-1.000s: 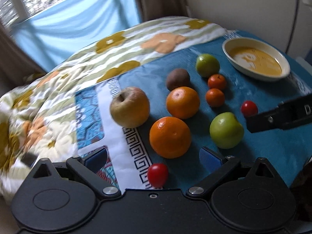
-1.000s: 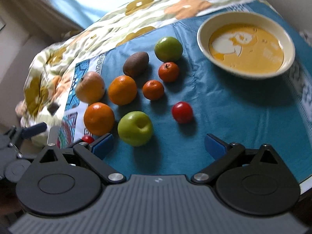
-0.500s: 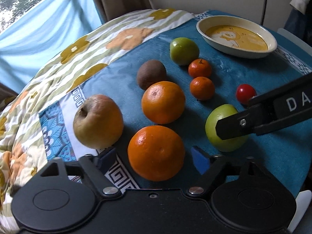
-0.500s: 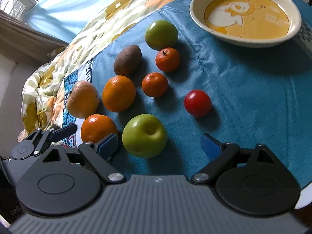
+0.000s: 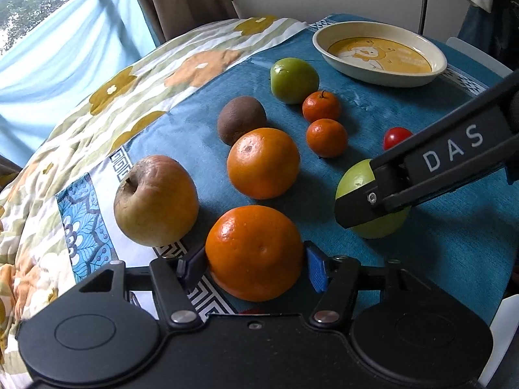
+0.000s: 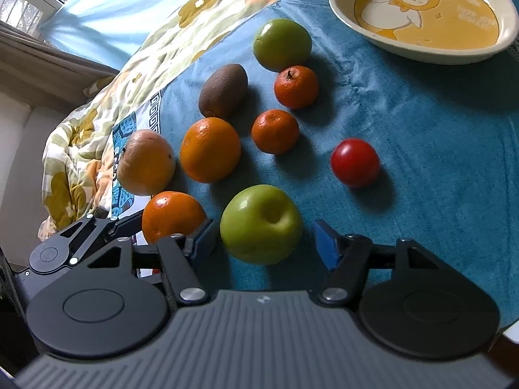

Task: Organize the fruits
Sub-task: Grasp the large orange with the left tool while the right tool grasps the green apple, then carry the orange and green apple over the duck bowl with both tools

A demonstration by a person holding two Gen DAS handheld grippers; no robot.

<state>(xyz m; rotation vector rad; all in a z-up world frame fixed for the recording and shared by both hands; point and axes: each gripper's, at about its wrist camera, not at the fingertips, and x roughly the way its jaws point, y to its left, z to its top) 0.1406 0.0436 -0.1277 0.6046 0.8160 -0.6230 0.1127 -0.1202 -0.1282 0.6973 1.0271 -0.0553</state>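
Fruit lies on a blue cloth (image 5: 438, 243). My left gripper (image 5: 253, 267) is open with its blue pads on either side of a large orange (image 5: 254, 253), touching or nearly touching it. My right gripper (image 6: 264, 243) is open around a green apple (image 6: 261, 223); a gap shows at the right pad. In the left wrist view the right gripper's finger (image 5: 421, 175) crosses this green apple (image 5: 360, 181). Further off lie a second orange (image 5: 262, 162), a yellowish apple (image 5: 155, 201), a kiwi (image 5: 241, 123), two mandarins (image 5: 326, 137), a second green apple (image 5: 293, 79) and a red tomato (image 6: 355, 162).
A cream bowl (image 5: 379, 34) with a yellow duck picture stands at the far right of the cloth; it shows empty in the right wrist view (image 6: 343, 9). A flowered quilt (image 5: 97, 97) covers the left side. A window with a light-blue curtain (image 5: 65, 48) is behind.
Both grippers have moved forward and down. The left one now straddles the near orange, passing over the small tomato at the front. The right one now straddles the near green apple.
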